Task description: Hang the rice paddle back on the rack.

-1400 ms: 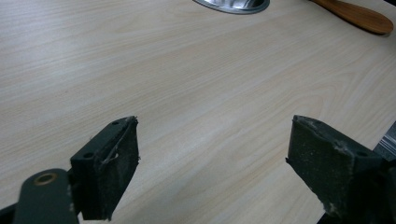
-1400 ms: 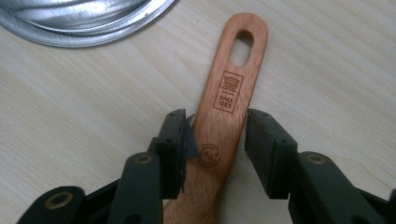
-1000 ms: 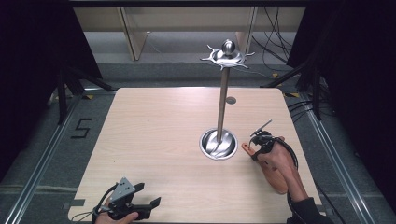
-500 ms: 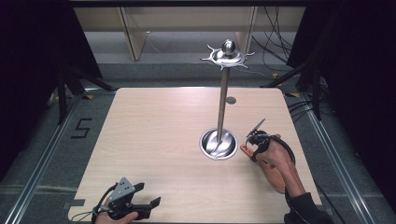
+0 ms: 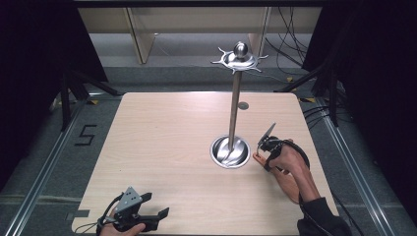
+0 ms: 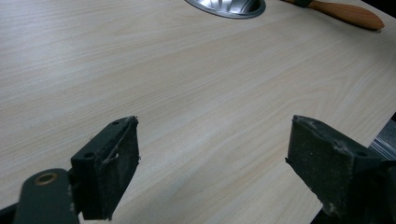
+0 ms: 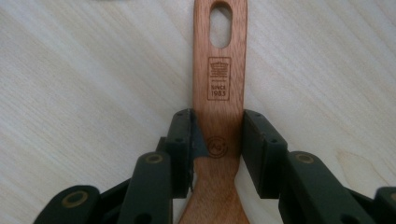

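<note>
My right gripper (image 7: 217, 140) has its black fingers (image 7: 181, 140) pinching the flat wooden handle (image 7: 219, 88) from both edges; pads sit flush on the wood. The handle is reddish-brown, smooth, with an oval hanging slot and an engraved stamp, and it lies flat on the counter (image 5: 162, 142), just right of the stand's base (image 5: 230, 152). That base is a round, polished metal dish, with a slim steel post rising to a spiked disc and ball on top. My left gripper (image 6: 212, 163) rests at the near left edge of the counter, fingers (image 6: 109, 170) spread wide over bare pale wood-grain laminate, touching nothing.
</note>
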`<state>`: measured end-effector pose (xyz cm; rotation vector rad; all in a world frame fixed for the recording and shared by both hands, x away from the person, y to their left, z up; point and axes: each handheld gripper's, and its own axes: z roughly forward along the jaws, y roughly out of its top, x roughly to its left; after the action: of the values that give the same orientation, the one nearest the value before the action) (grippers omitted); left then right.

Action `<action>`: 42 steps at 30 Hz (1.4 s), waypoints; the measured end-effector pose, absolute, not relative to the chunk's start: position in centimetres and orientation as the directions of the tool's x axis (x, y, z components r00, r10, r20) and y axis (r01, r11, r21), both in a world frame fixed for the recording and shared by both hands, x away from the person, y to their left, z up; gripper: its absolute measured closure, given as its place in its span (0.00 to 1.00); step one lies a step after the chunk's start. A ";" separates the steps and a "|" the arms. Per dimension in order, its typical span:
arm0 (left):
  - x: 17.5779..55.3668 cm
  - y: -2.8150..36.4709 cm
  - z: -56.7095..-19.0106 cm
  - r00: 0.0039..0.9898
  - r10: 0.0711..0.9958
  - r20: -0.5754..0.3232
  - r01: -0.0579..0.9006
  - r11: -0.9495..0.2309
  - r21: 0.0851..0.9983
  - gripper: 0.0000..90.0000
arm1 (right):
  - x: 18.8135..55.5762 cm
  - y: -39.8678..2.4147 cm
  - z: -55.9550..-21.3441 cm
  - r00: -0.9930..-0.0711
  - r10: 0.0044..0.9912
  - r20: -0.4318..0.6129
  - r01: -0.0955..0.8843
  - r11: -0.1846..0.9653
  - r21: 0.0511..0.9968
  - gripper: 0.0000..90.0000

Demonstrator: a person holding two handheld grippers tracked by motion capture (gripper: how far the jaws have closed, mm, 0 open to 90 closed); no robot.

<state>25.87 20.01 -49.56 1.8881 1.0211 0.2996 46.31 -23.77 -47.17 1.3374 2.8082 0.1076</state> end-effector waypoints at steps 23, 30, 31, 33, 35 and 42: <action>25.9 20.1 -49.5 0.622 0.758 -0.197 0.523 -0.216 0.824 0.18 | 45.3 -25.5 -47.0 -0.656 0.754 0.039 0.744 0.637 0.205 0.74; 25.9 20.1 -49.5 0.622 0.758 -0.198 0.522 -0.212 0.826 0.18 | 44.2 -26.5 -45.8 -0.653 0.756 0.052 0.730 0.610 0.307 0.74; 25.8 20.1 -49.5 0.618 0.760 -0.201 0.523 -0.207 0.827 0.18 | 44.2 -26.7 -45.7 -0.664 0.746 0.049 0.716 0.615 0.331 0.74; 25.8 20.1 -49.4 0.614 0.764 -0.198 0.527 -0.210 0.823 0.18 | 43.9 -27.0 -45.3 -0.651 0.757 0.050 0.719 0.595 0.359 0.74; 25.8 20.2 -49.4 0.613 0.764 -0.198 0.527 -0.209 0.824 0.18 | 43.8 -27.2 -45.1 -0.650 0.758 0.058 0.718 0.587 0.373 0.74; 25.9 20.2 -49.4 0.623 0.759 -0.191 0.518 -0.216 0.828 0.18 | 42.9 -28.1 -43.6 -0.647 0.760 0.062 0.689 0.548 0.475 0.74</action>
<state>25.88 20.24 -49.37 1.8856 1.0170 0.3151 42.87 -28.15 -43.59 1.2385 2.6288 0.7053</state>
